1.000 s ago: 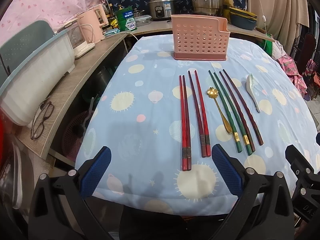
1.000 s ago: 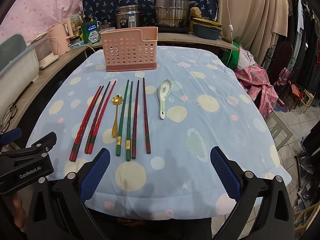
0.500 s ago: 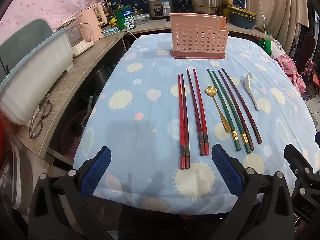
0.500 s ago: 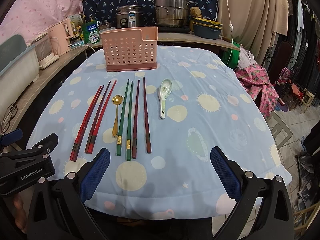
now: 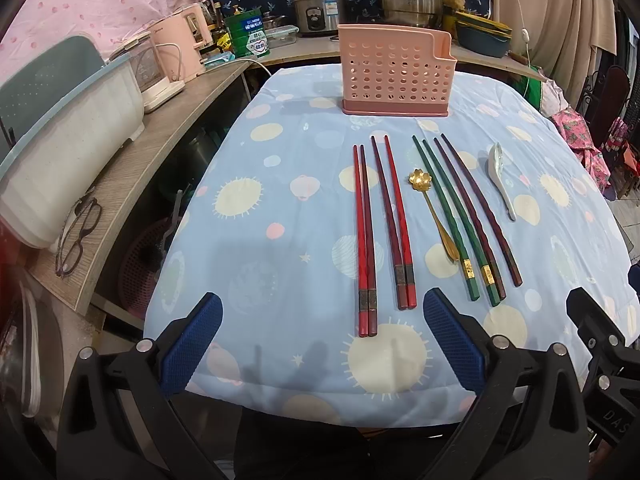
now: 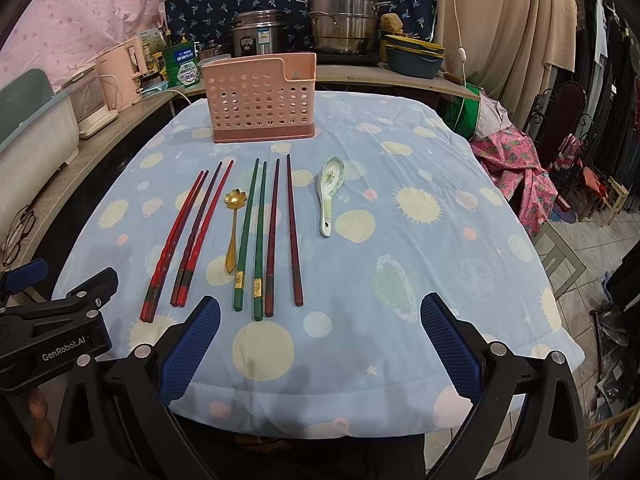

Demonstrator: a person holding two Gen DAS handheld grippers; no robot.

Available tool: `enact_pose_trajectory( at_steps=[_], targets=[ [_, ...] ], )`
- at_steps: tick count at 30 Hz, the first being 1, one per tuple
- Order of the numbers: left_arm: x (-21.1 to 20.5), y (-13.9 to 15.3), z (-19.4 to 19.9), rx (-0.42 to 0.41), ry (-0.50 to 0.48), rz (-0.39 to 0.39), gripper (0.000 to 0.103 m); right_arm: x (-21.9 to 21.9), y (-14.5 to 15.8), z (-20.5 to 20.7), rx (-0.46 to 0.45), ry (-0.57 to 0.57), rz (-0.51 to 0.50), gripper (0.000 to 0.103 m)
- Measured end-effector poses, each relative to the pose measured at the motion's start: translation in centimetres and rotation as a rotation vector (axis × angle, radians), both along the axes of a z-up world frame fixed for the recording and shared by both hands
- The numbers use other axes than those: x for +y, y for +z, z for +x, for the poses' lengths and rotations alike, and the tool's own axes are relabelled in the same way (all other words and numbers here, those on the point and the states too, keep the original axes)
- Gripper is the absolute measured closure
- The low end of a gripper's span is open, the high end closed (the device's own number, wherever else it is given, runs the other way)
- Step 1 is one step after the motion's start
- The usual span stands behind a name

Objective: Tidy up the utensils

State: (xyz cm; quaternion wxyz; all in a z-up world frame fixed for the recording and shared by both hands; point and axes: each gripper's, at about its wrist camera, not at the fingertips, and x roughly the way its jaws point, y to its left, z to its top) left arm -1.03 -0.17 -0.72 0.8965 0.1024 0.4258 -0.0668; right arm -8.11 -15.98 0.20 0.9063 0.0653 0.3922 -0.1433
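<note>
utensils lie untouched since a second ago; both my grippers hang spread wide, empty, nothing in the pink holder yet.

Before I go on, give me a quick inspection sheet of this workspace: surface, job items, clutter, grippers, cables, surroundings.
Surface: table under a blue dotted cloth.
Job's things: pink holder upright at the far edge; red chopsticks, green chopsticks, dark chopsticks, gold spoon and ceramic spoon lying flat in a row, none in the holder.
Clutter: nothing seen on the cloth.
Grippers: left hand-held gripper and right hand-held gripper open, empty, at the near edge.
Cables: white cord hanging by the curtain.
Surroundings: side shelf with glasses, kettle, pots.
</note>
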Motion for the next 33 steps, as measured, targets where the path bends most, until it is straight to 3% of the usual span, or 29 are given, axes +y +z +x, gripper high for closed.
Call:
enact_pose_trajectory(
  at_steps=[33],
  targets=[
    [0.26,0.41,0.41,0.012,0.006,0.008,0.007,0.36,-0.32,0.07,0.007,0.004,0.006,0.007]
  ],
)
